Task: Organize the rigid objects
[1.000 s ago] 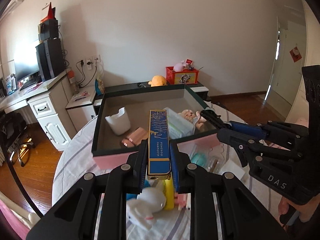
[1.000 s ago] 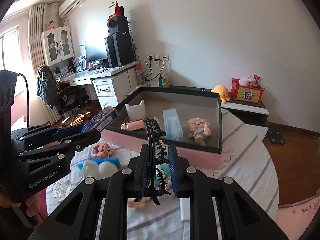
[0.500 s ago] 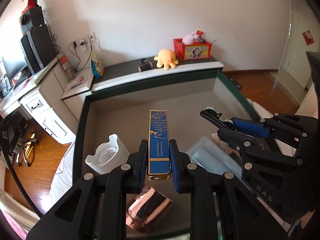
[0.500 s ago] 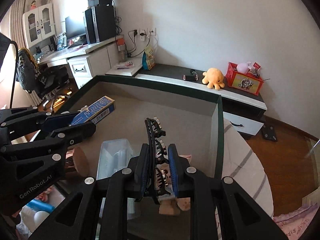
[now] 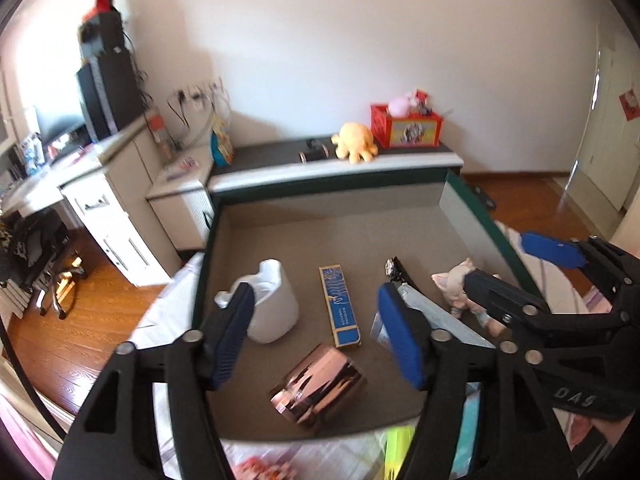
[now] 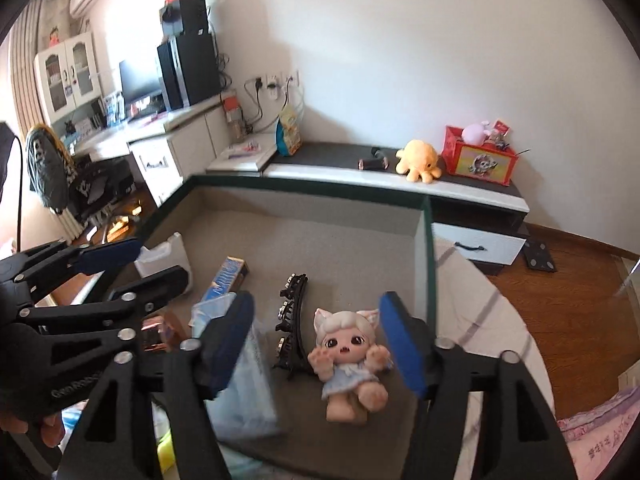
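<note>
A long blue carton (image 5: 340, 308) lies flat on the grey floor of the green-rimmed box (image 5: 472, 208). My left gripper (image 5: 315, 295) hangs above the carton. Its jaws are opening and no pad touches the carton. A black hair clip (image 6: 292, 320) lies on the same floor, beside a cat-eared doll (image 6: 348, 360). My right gripper (image 6: 316, 300) is over them, jaws opening, with nothing pressed between the pads. The carton (image 6: 228, 276) and the clip (image 5: 396, 270) each show in the other view too.
Also in the box are a white cup (image 5: 276, 312), a rose-gold tin (image 5: 316, 384) and a clear pack (image 6: 244, 380). Loose items lie on the striped cloth at the near edge. A low cabinet with a yellow plush (image 6: 418, 160) stands behind the box, and a desk at the left.
Both grippers went forward over the box and opened. The blue carton left the left jaws and the black clip left the right jaws. Both now lie on the box floor.
</note>
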